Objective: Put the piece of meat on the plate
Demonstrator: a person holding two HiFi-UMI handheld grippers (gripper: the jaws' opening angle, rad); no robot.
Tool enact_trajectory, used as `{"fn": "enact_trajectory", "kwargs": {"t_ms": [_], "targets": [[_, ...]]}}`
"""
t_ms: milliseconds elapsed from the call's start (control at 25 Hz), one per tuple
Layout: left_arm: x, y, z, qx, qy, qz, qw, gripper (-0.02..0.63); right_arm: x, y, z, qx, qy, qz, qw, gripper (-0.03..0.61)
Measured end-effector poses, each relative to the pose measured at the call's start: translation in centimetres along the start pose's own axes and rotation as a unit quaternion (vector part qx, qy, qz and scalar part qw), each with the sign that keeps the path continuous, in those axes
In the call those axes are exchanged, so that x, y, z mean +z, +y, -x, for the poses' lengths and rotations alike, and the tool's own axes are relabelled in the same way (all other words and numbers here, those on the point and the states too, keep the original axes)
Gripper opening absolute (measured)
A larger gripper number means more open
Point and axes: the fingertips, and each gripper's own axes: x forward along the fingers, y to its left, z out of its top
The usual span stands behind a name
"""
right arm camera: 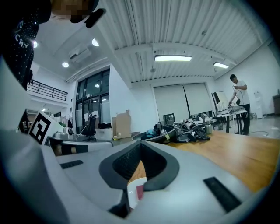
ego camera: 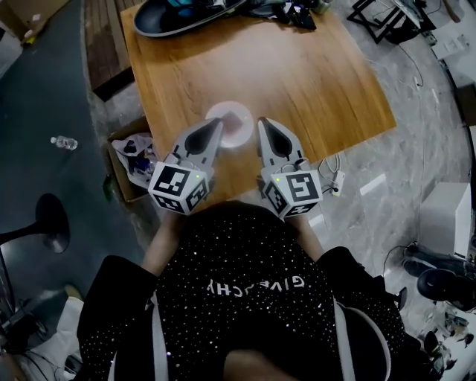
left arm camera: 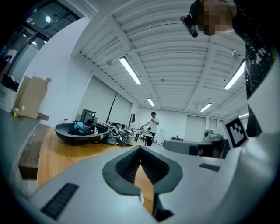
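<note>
A small white plate (ego camera: 227, 123) lies on the wooden table (ego camera: 312, 82) near its front edge. In the right gripper view, a reddish piece of meat (right arm camera: 139, 191) shows on the plate (right arm camera: 131, 189) through the gap behind the jaws. My left gripper (ego camera: 218, 123) points at the plate's left rim, its jaws shut and holding nothing. My right gripper (ego camera: 262, 121) is just right of the plate, also shut and holding nothing. The left gripper (left arm camera: 140, 151) view shows only wood and a sliver of plate rim (left arm camera: 141, 199).
A large dark bowl (ego camera: 182, 16) full of gear and cables sits at the table's far edge. An open cardboard box (ego camera: 128, 160) stands on the floor left of the table, with a bottle (ego camera: 65, 142) beyond it. A person (right arm camera: 236, 101) stands far off.
</note>
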Motion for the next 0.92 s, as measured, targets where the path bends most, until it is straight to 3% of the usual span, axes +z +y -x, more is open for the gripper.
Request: {"fn": "enact_trajectory", "kwargs": {"t_ms": [920], "targets": [[0.1,0.3,-0.2,-0.006,-0.002,0.007,1.0000,0.009,-0.4,0.9,-1.1,0.011,0.016,0.029,0.999,0.101]]}}
